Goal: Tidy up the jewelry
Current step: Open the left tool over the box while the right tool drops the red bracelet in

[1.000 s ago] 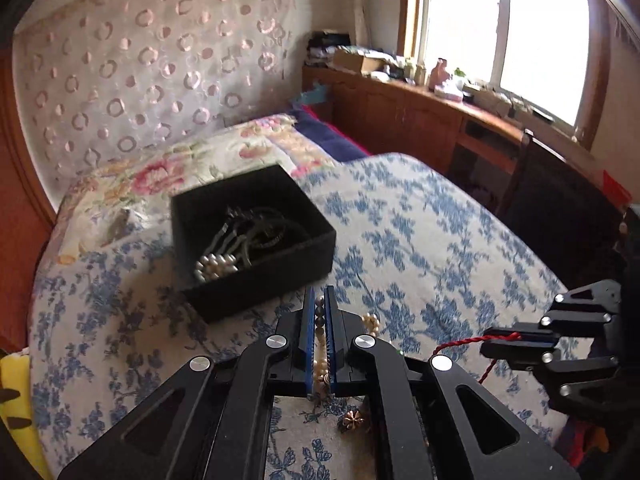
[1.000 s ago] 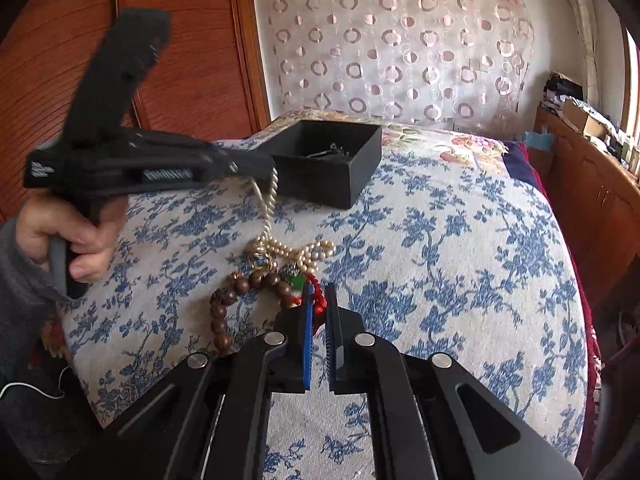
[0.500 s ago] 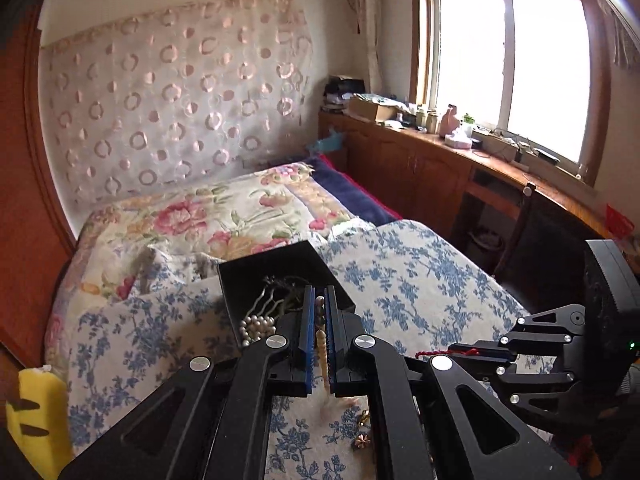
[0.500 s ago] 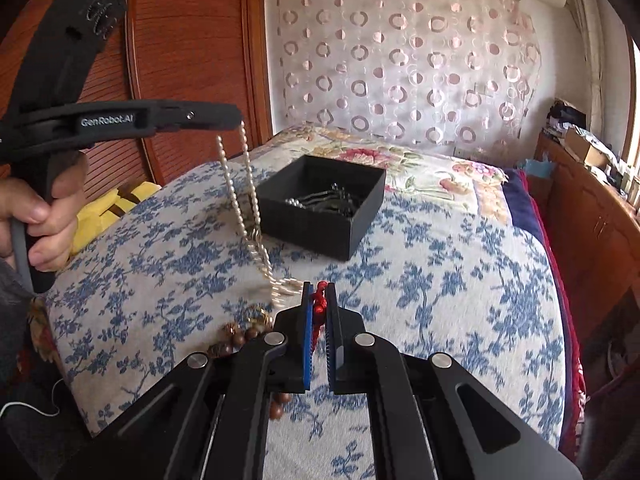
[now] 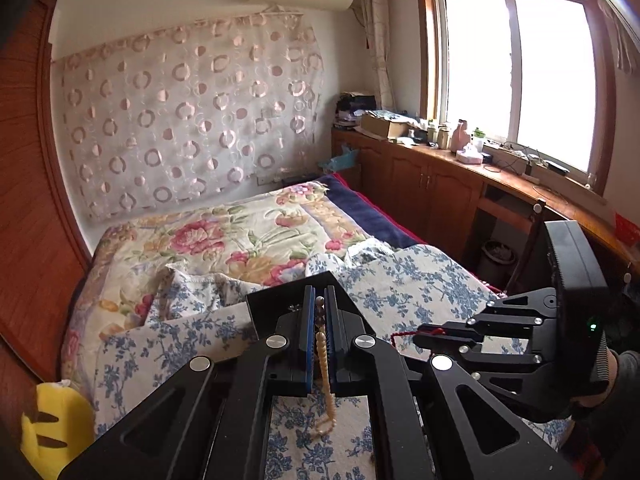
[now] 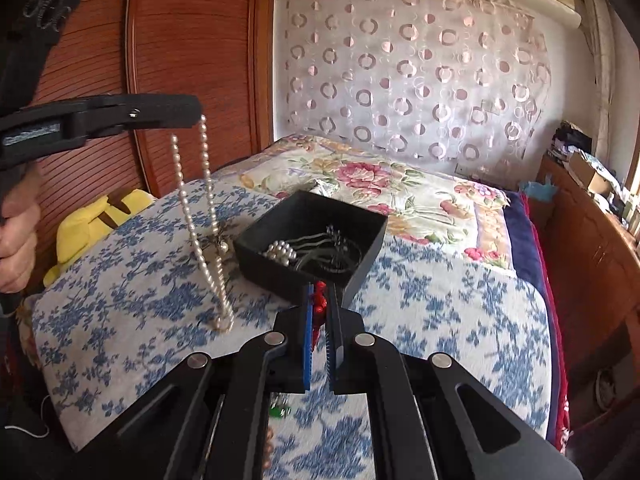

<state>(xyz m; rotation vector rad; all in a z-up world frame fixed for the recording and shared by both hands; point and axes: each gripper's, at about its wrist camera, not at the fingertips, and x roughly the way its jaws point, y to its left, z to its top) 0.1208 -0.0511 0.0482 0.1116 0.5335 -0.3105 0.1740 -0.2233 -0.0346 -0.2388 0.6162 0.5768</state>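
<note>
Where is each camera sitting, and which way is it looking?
Left wrist camera: sits on the left claw, looking along the bed toward the window; its fingers pinch the pearl necklace, and the right claw shows at right.
Right wrist camera: sits on the right claw, looking toward the black jewelry box and the curtain; it grips a red beaded string, and the left claw and the person's hand show at left.
Both see the necklace, the box and the blue floral bedcover.

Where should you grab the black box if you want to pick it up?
Grip the box by its near wall, from above, one jaw inside and one outside. It sits open-topped on the bed, and that wall is thin and upright; the jewelry lies lower down inside.
</note>
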